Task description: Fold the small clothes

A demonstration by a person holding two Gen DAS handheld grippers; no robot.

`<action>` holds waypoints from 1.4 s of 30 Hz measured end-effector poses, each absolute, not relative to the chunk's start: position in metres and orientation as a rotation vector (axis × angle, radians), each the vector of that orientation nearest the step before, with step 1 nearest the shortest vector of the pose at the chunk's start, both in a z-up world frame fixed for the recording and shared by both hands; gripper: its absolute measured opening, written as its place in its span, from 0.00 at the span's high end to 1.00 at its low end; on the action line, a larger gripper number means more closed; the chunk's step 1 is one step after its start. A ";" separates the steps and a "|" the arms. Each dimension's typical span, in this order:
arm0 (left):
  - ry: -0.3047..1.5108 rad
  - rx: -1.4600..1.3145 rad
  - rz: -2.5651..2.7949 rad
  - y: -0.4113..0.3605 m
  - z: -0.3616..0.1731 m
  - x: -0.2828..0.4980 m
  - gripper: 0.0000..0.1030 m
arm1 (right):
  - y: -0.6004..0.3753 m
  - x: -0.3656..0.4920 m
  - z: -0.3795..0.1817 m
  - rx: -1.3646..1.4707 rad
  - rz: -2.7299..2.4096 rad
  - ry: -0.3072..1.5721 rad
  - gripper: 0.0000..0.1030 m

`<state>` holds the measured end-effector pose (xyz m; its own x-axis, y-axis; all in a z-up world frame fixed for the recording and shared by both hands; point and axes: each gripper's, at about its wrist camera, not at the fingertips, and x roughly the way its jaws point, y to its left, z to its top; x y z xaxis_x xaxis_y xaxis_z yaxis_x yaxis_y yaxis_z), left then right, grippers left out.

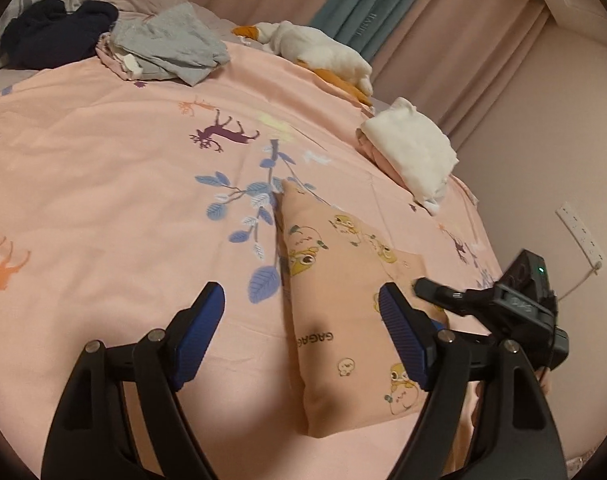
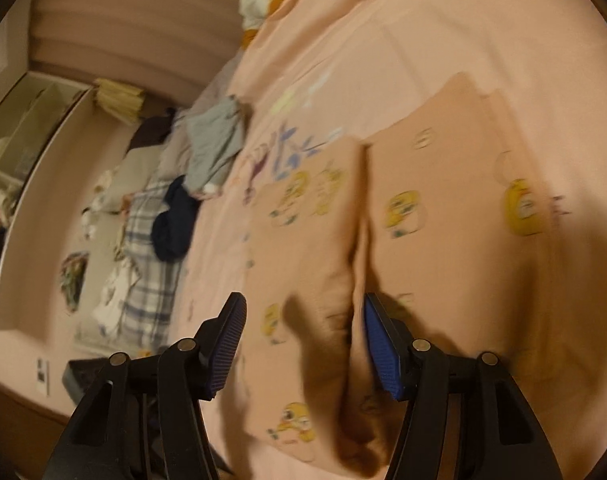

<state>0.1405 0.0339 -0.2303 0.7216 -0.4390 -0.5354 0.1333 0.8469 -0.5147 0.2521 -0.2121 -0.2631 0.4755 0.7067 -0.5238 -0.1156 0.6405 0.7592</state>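
Observation:
A small peach garment (image 1: 343, 312) printed with yellow cartoon figures lies flat on the pink bedspread (image 1: 103, 184), with a fold ridge along its left edge. My left gripper (image 1: 301, 320) is open just above it, its right finger over the cloth. The right gripper's body (image 1: 519, 300) shows at the garment's right edge. In the right wrist view the same garment (image 2: 423, 240) shows a crease down its middle, and my right gripper (image 2: 303, 340) is open and empty straddling that crease. That view is motion-blurred.
A folded white and pink stack (image 1: 415, 152) sits at the bed's right edge. A grey garment pile (image 1: 171, 44), dark navy clothes (image 1: 55, 32) and a white and orange plush (image 1: 323, 52) lie at the far end. Curtains and a wall socket (image 1: 579, 236) are on the right.

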 end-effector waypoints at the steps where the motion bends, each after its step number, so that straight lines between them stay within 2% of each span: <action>1: 0.703 -0.475 -0.346 0.034 -0.230 0.141 0.22 | -0.207 0.253 -0.263 0.685 0.530 0.959 0.40; 4: 0.714 -0.467 -0.360 0.030 -0.233 0.140 0.22 | -0.203 0.255 -0.268 0.679 0.504 0.959 0.40; 6: 0.722 -0.445 -0.343 0.027 -0.235 0.141 0.22 | -0.204 0.254 -0.268 0.677 0.508 0.939 0.54; 8: 0.736 -0.428 -0.331 0.024 -0.237 0.143 0.22 | -0.206 0.255 -0.269 0.679 0.494 0.921 0.80; 10: 0.748 -0.420 -0.332 0.022 -0.239 0.144 0.22 | -0.210 0.255 -0.271 0.711 0.496 0.899 0.84; 20: 0.769 -0.419 -0.312 0.024 -0.242 0.146 0.22 | -0.229 0.229 -0.238 0.658 0.472 0.739 0.86; 25: 0.771 -0.420 -0.342 0.022 -0.242 0.145 0.22 | -0.259 0.218 -0.239 0.693 0.414 0.687 0.86; 30: 0.799 -0.408 -0.348 0.011 -0.247 0.148 0.22 | -0.275 0.220 -0.253 0.586 0.316 0.791 0.86; 37: 0.848 -0.363 -0.373 -0.009 -0.255 0.149 0.22 | -0.299 0.250 -0.283 0.867 0.406 0.782 0.85; 42: 0.859 -0.311 -0.355 -0.013 -0.260 0.148 0.22 | -0.306 0.257 -0.294 0.962 0.376 0.759 0.83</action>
